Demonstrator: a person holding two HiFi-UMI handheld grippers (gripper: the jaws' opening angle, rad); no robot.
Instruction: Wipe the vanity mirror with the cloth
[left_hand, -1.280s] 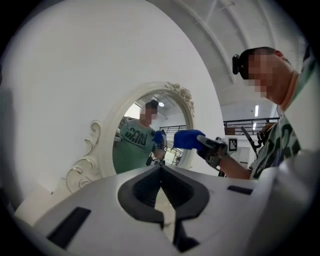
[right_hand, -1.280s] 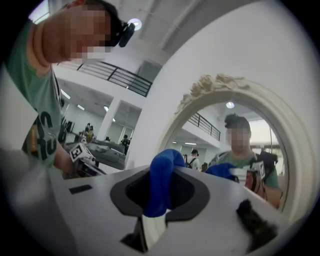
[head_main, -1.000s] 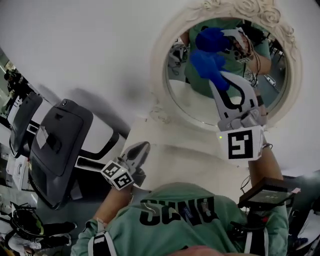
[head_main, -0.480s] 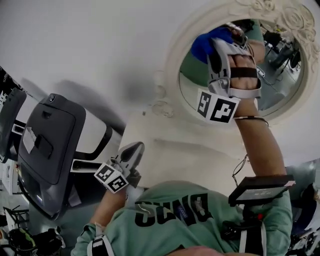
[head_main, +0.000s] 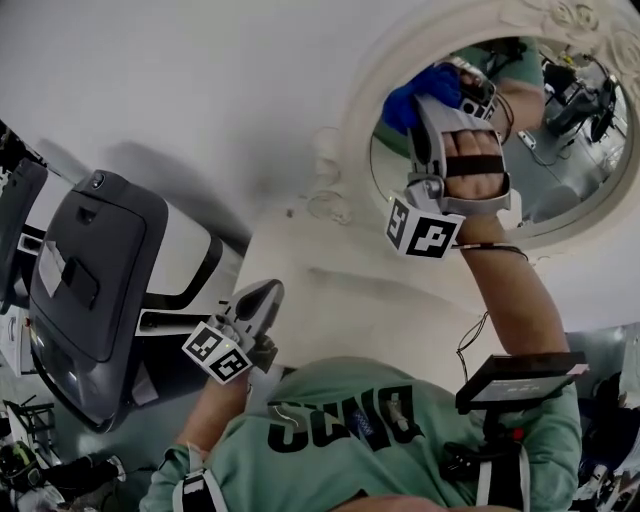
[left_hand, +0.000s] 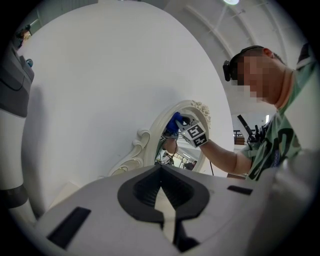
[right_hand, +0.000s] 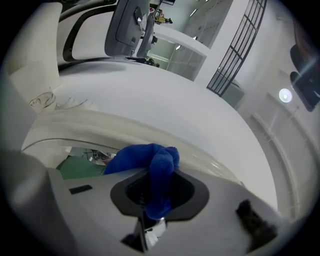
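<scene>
The vanity mirror (head_main: 570, 190), round in an ornate cream frame (head_main: 358, 130), leans against the white wall. My right gripper (head_main: 440, 95) is shut on the blue cloth (head_main: 412, 95) and presses it to the upper left of the glass, next to the frame. In the right gripper view the cloth (right_hand: 145, 155) bulges out between the jaws of the right gripper (right_hand: 157, 172), against the frame (right_hand: 150, 132). My left gripper (head_main: 265, 297) hangs low by the vanity top, shut and holding nothing. The left gripper (left_hand: 161, 170) looks towards the mirror (left_hand: 172, 152).
A white vanity top (head_main: 330, 300) lies under the mirror. A grey and white padded seat or machine (head_main: 95, 290) stands to the left. A black device (head_main: 520, 380) hangs at the person's right side. The white wall (head_main: 200, 90) runs behind.
My right gripper has carried the cloth from the middle left of the glass up to its upper left edge and rolled over. The left gripper has hardly moved.
</scene>
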